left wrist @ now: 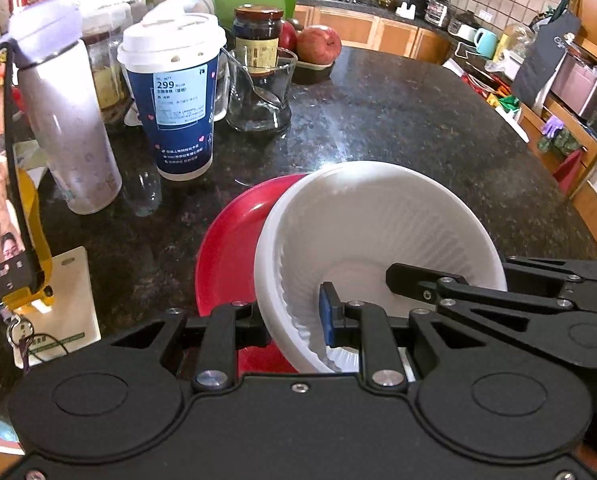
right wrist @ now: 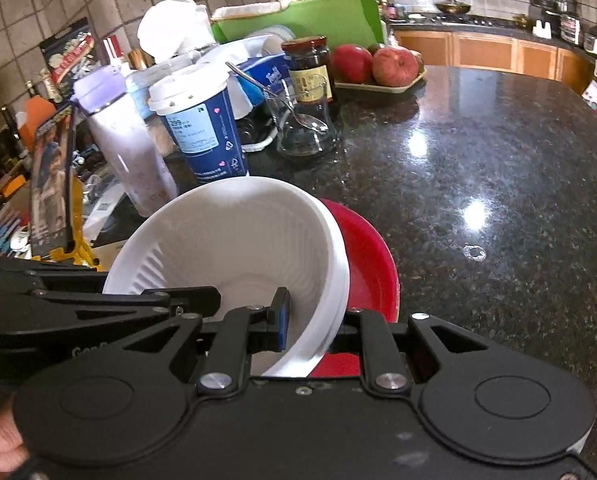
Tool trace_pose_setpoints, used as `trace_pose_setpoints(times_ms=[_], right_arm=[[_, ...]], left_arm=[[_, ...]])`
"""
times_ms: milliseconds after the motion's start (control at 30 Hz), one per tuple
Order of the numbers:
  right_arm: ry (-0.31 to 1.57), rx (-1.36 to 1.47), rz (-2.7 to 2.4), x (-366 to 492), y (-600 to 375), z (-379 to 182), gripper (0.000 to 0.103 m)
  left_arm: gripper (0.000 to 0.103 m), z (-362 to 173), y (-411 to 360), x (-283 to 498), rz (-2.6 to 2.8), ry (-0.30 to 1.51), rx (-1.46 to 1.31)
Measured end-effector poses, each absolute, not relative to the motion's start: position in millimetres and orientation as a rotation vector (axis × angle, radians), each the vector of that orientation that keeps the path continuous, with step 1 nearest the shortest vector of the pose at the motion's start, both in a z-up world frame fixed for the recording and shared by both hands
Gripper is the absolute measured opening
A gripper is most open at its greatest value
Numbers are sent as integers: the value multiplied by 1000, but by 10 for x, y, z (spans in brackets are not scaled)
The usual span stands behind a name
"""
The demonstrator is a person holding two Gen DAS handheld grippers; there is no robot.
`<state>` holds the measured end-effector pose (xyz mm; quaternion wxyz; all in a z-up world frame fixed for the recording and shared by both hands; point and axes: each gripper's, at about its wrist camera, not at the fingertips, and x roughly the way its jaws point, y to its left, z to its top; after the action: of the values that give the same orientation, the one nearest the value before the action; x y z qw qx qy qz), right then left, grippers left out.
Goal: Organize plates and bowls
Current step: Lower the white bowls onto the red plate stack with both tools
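Over the speckled black granite counter (left wrist: 398, 120): one ribbed white bowl (left wrist: 378, 220) atop one glossy red plate (left wrist: 234, 248), left gripper (left wrist: 294, 320) pinching its 9 o'clock rim, right gripper (right wrist: 314, 328) pinching 3 o'clock.

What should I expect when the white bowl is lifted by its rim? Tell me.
The white bowl looks like thin ribbed plastic, so probably light and slightly flexible. Both grippers pinch its rim, left and right. Its smooth wall may slip, and it sits tilted over the red plate.
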<state>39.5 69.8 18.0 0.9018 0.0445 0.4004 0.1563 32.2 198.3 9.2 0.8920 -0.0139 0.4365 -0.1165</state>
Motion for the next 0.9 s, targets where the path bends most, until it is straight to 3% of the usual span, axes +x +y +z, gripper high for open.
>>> trace_pose_setpoints(times_ms=[567, 700, 900], right_arm=[[855, 125, 292, 506, 727, 109, 21], [824, 118, 286, 468, 717, 124, 32], [777, 128, 259, 446, 672, 197, 39]], left_arm=[[30, 17, 2085, 492, -269, 936, -39], [37, 21, 2085, 481, -255, 931, -27], [50, 77, 2137, 469, -238, 902, -34]])
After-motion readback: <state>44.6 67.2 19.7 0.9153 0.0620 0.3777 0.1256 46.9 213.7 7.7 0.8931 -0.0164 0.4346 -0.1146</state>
